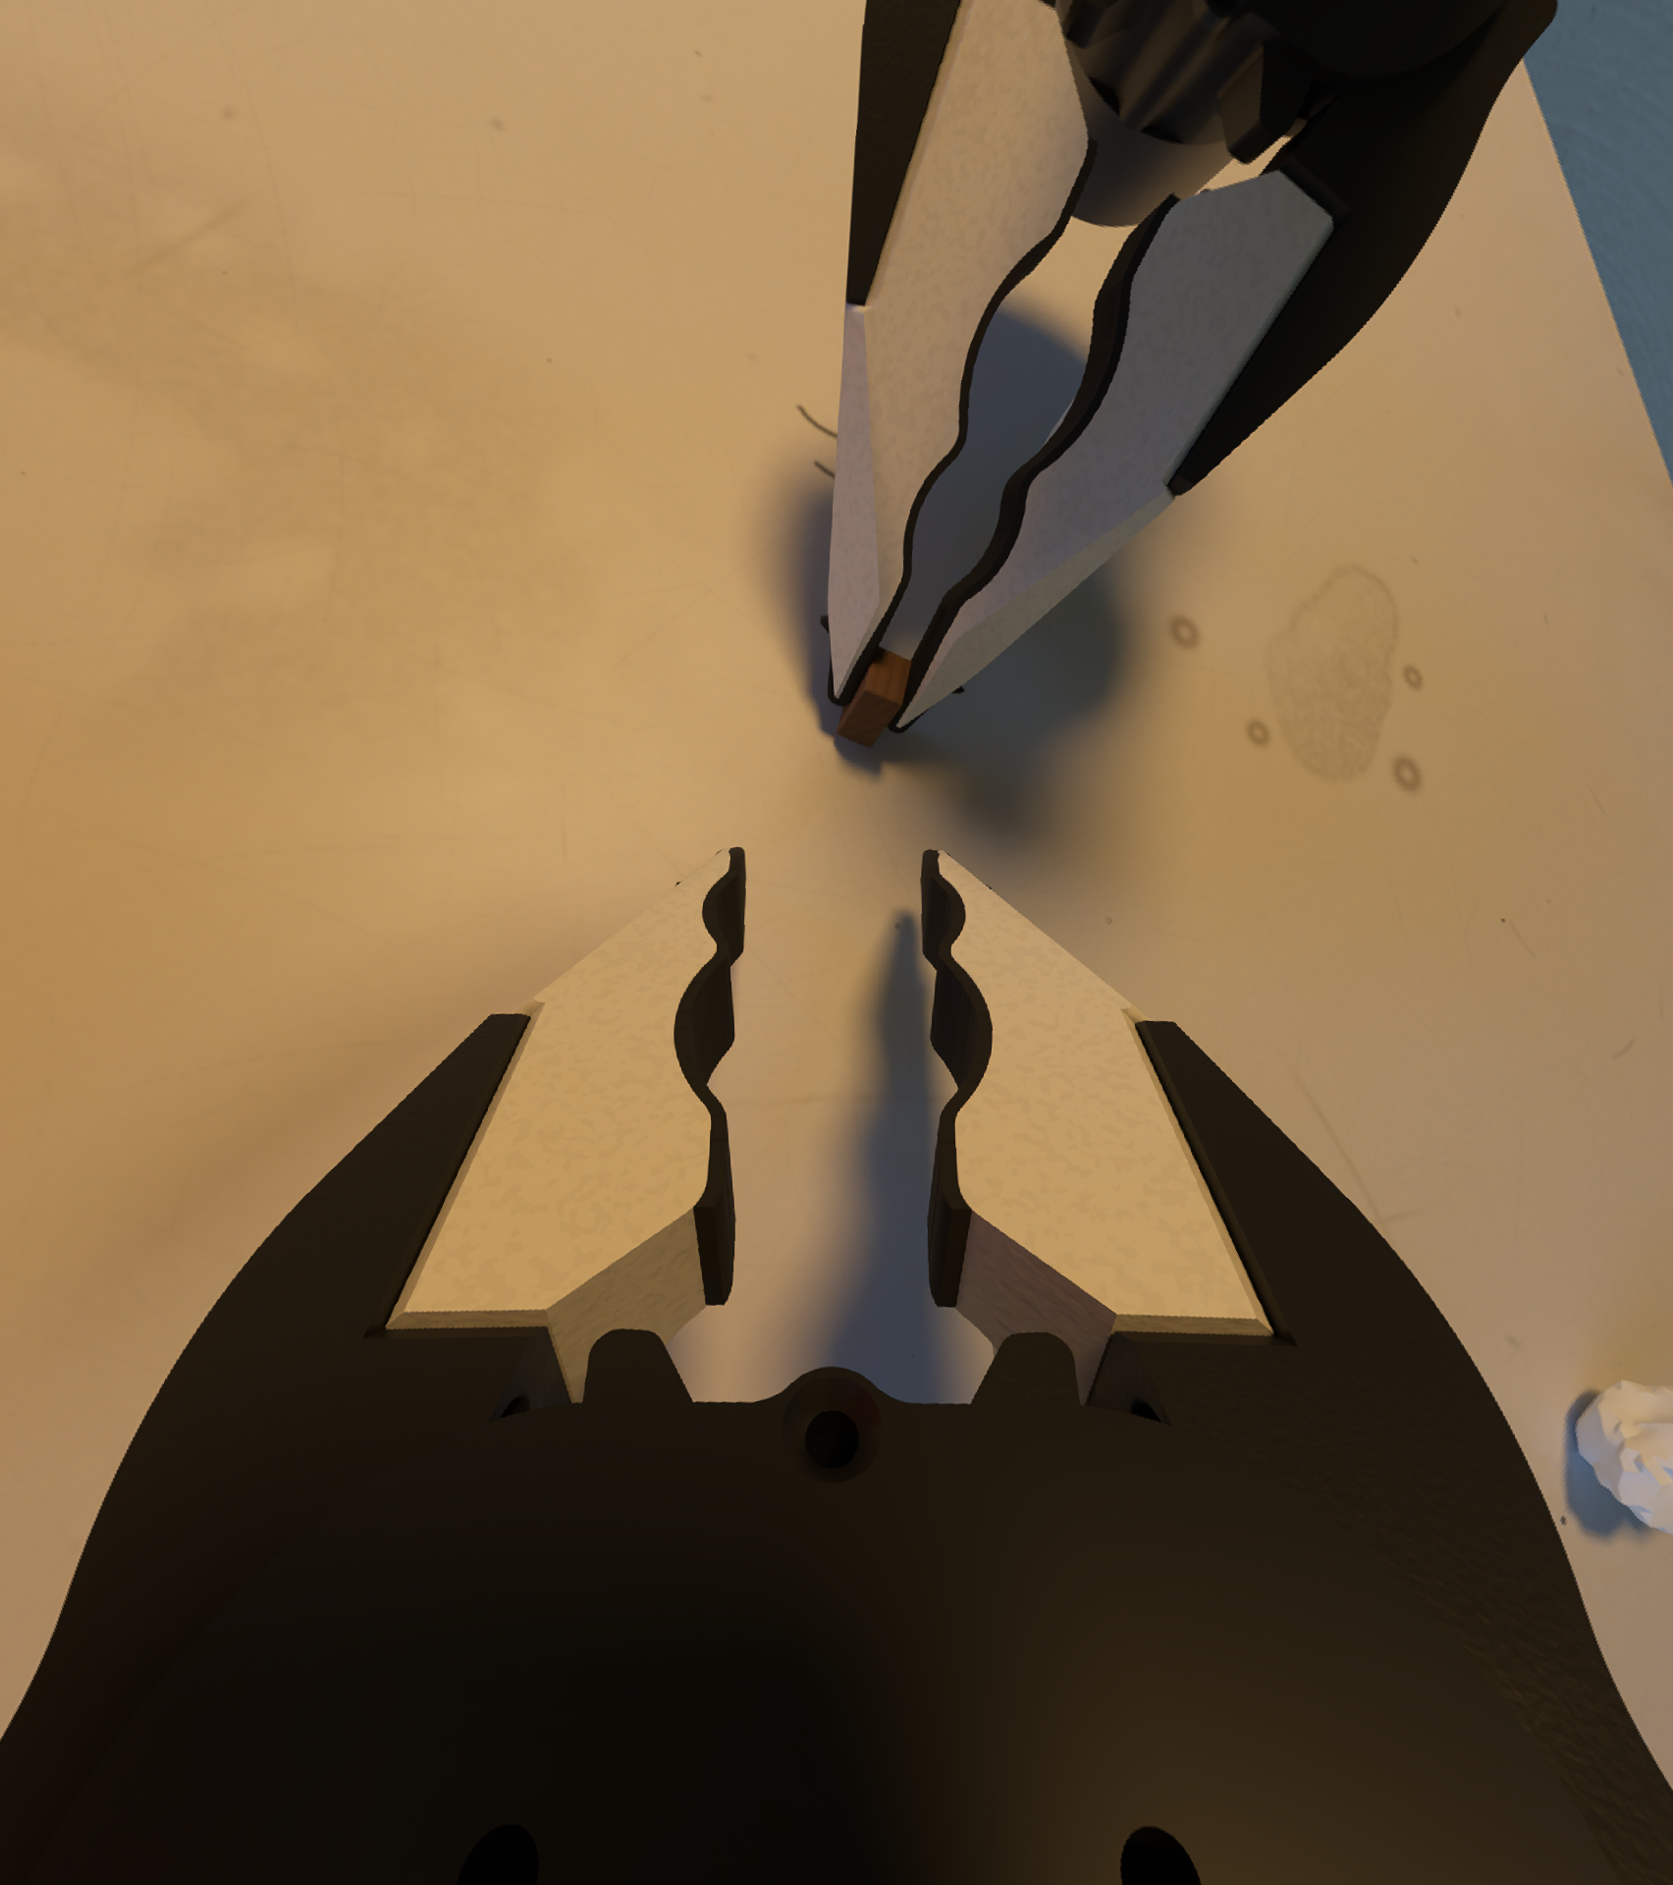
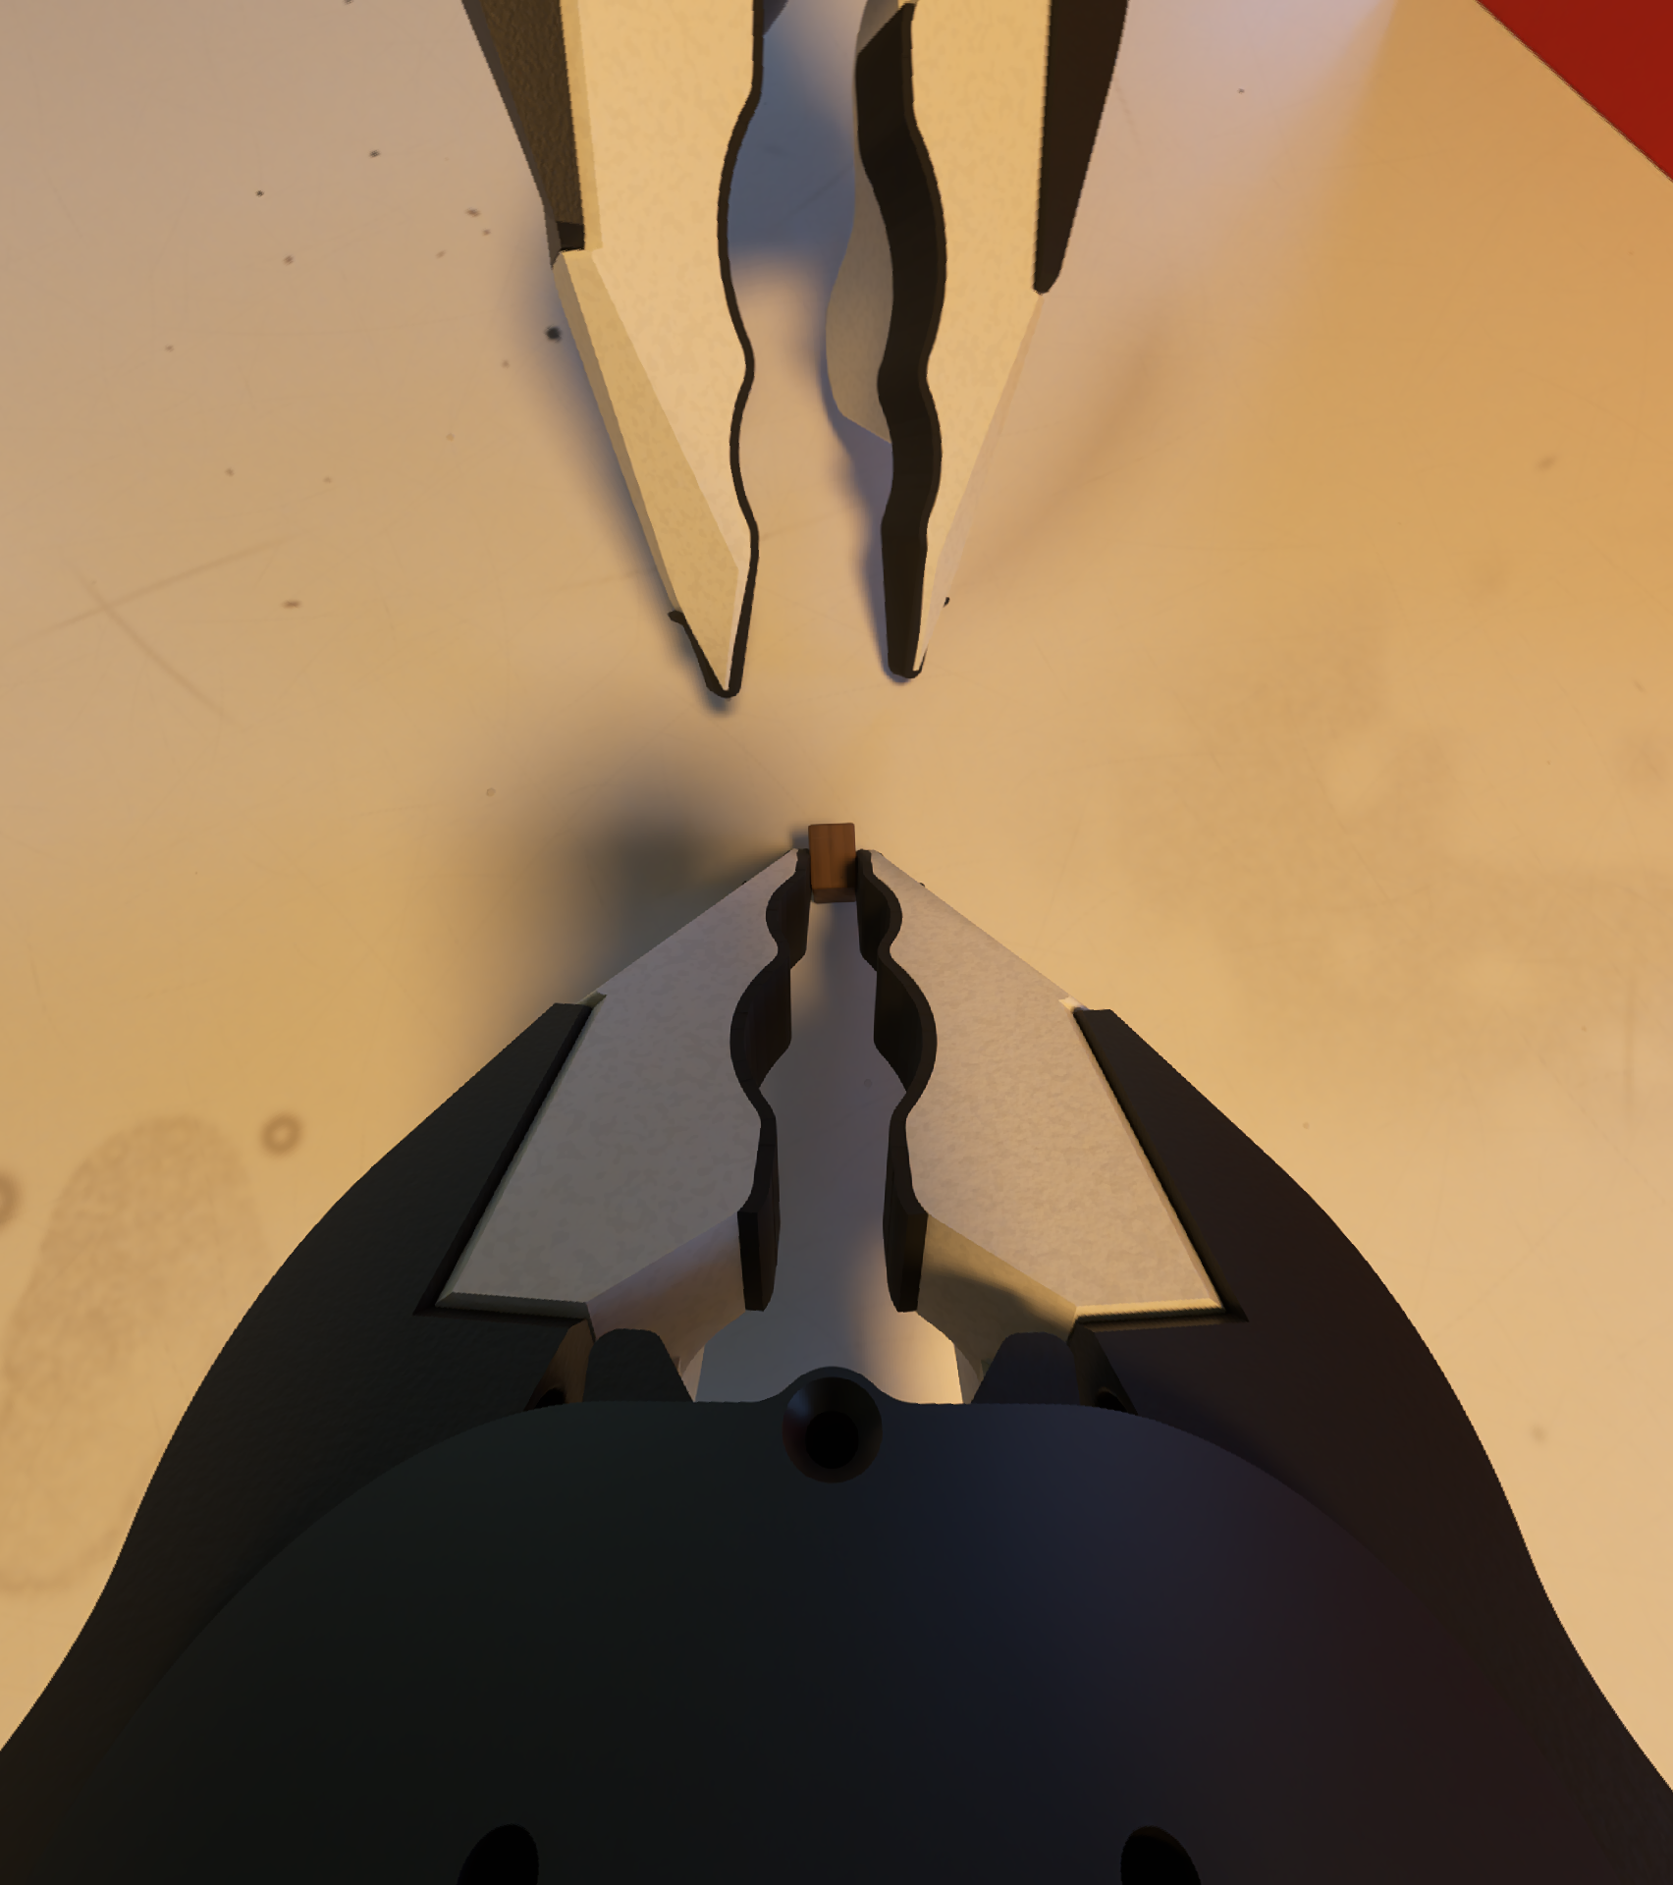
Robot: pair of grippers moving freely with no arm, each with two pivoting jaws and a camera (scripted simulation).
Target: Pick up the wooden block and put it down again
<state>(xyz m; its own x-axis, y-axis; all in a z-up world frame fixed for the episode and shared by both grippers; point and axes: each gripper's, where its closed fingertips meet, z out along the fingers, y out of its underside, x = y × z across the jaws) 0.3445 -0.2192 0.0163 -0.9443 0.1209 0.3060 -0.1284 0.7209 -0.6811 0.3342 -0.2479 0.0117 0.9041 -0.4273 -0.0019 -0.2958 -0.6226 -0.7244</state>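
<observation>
Right wrist view: my right gripper (image 2: 828, 867) pinches the block (image 2: 830, 862) at its very fingertips, low over the table (image 2: 1322, 714), the block's long axis pointing ahead. My left gripper (image 1: 830, 867) waits opposite, tips apart and empty, near but not touching.

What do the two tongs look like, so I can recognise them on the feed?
Both match: the left tongs and right tongs have a broad black body, two tapering cream-white fingers with wavy dark inner edges, and a round hole at the base. No cables or markings show.
</observation>
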